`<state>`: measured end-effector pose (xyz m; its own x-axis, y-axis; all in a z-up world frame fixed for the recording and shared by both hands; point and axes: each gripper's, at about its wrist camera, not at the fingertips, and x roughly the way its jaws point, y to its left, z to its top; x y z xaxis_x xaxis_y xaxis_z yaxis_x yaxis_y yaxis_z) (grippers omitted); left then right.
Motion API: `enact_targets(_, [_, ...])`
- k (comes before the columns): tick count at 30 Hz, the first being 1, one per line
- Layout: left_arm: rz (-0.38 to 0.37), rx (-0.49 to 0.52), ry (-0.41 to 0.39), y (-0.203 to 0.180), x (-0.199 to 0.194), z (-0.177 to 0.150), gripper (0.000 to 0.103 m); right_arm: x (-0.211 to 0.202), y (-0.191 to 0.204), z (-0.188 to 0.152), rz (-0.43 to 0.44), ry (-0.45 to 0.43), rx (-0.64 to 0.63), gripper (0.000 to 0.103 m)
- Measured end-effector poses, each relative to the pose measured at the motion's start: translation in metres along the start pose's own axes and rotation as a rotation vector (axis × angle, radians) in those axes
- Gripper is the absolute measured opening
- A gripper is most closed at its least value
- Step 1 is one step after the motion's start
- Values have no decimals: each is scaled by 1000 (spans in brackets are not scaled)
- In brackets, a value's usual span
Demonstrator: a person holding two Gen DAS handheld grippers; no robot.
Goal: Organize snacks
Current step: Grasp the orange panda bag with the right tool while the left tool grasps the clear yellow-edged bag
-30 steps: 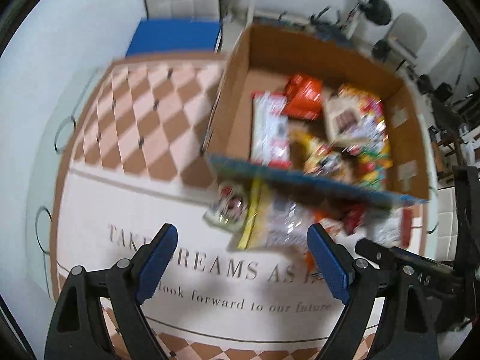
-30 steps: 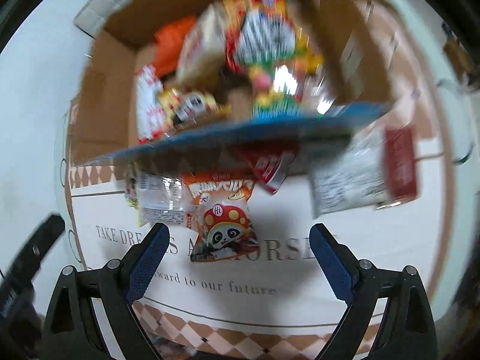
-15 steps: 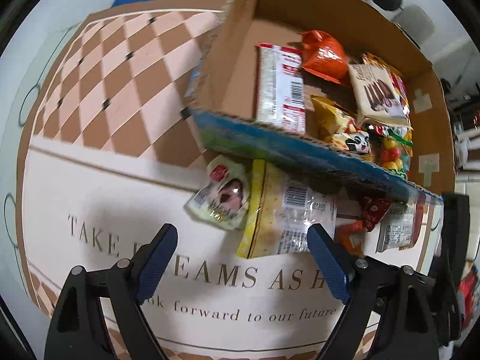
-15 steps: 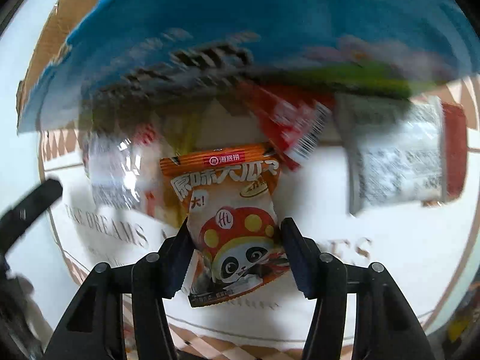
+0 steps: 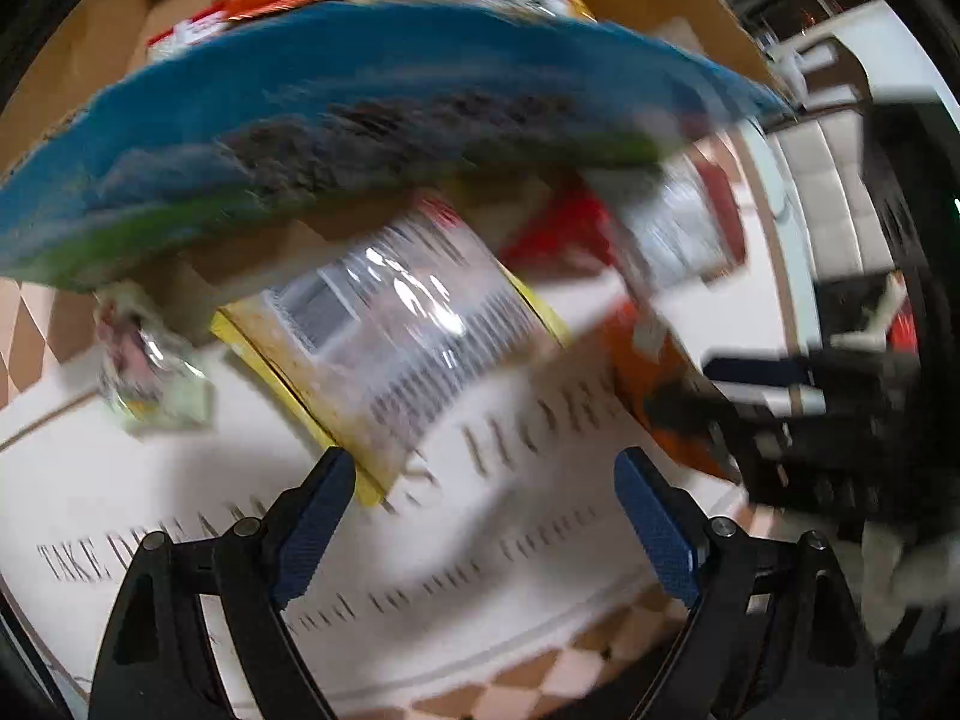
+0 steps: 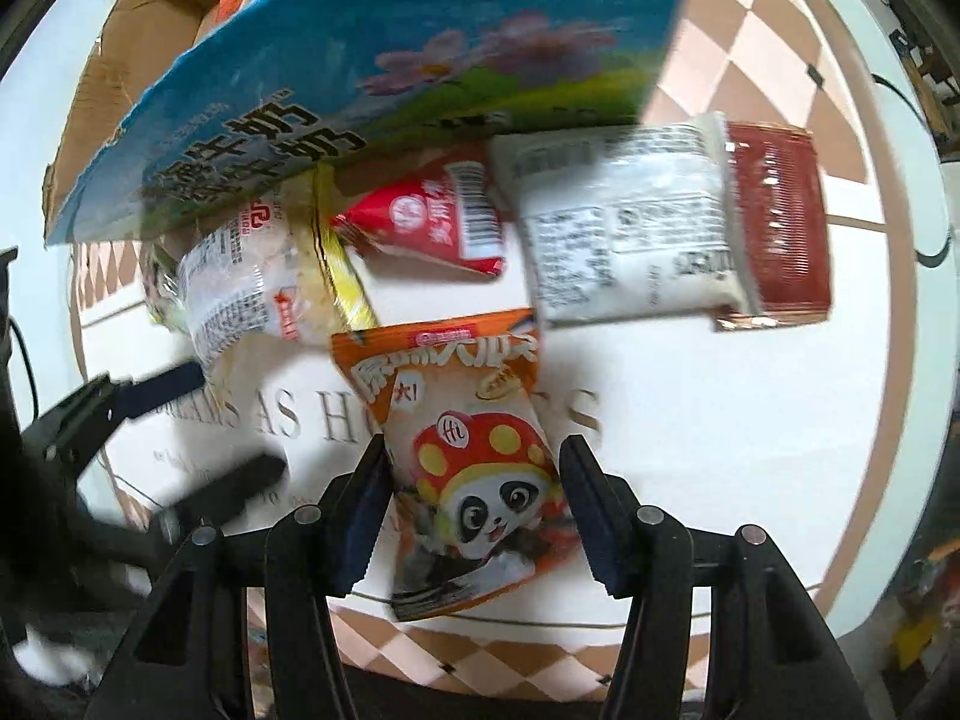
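My right gripper (image 6: 474,480) is shut on an orange panda snack bag (image 6: 474,480), its lower half between the blue pads. Beyond it lie a red sachet (image 6: 438,216), a white and red packet (image 6: 654,222) and a clear yellow-edged packet (image 6: 264,288), against the blue wall of a cardboard box (image 6: 384,60) that holds more snacks. My left gripper (image 5: 480,510) is open and empty, just in front of the clear yellow-edged packet (image 5: 396,336); the left wrist view is blurred. A small pale packet (image 5: 150,372) lies to its left.
The snacks lie on a white tablecloth (image 6: 720,420) with printed lettering and a brown checked border. The left gripper shows at the left of the right wrist view (image 6: 150,420). The right gripper shows dark at the right of the left wrist view (image 5: 810,408).
My right gripper came down onto the panda bag and closed on it. My left gripper moved in low toward the clear yellow-edged packet, staying open.
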<state>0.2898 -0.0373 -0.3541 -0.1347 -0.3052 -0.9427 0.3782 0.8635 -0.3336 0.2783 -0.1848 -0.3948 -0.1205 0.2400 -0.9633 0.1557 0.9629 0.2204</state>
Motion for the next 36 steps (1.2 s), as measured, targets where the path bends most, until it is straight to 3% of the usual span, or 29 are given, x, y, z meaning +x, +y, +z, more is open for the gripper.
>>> enact_targets(3, [26,25,-52,-12,-24,-6,88,-1,-1,-4,-25,-5,-21,59])
enact_targets(8, [175,141,-113,-23,-47,17,88,1,-3,-5,-2,1,-23,60])
enact_targets(12, [223,222,-68,-19,-39,38,89,1,-12,-4,33,16,-10,62])
enact_targets(17, [280,317,59,-22,-3,59,89,-7,-32,-7,55,8,20,62])
enact_targets(20, [270,326,82,-24,11,65,88,-13,-50,-10,65,9,35,62])
enact_targets(25, [183,292,115,-28,17,61,88,-22,-68,-13,70,10,36,62])
enact_targets(32, [160,242,149,-14,19,50,88,-20,-65,-13,27,46,-80,66])
enact_targets(36, [141,185,155,-7,29,67,88,-18,-56,-10,24,63,-98,66])
